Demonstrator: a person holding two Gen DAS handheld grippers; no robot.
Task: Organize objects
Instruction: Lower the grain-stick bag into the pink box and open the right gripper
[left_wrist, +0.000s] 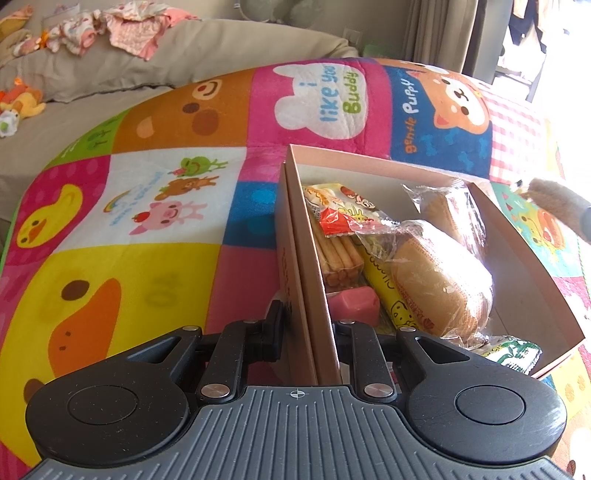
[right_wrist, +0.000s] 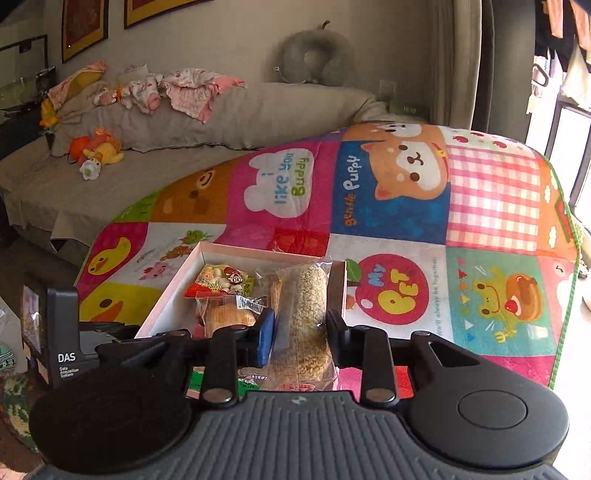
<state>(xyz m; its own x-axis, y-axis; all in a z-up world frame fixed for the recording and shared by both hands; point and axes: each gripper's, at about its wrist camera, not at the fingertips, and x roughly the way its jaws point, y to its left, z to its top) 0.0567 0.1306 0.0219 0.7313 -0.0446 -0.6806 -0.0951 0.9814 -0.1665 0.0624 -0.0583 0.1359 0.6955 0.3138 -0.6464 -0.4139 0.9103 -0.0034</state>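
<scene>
Left gripper (left_wrist: 306, 325) fingers clamp the cardboard box (left_wrist: 532, 269) side wall — keep it pinned. Right gripper (right_wrist: 300, 328) fingers grip a sesame-coated snack pack (right_wrist: 304, 321), hanging over the box's near end. Set it down flat in the bare strip beside the wrapped cake (left_wrist: 439, 284) — don't crush.

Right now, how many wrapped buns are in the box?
2: one bun in the middle of the box, the other bun against its far wall. More may lie hidden under the other snacks.
</scene>
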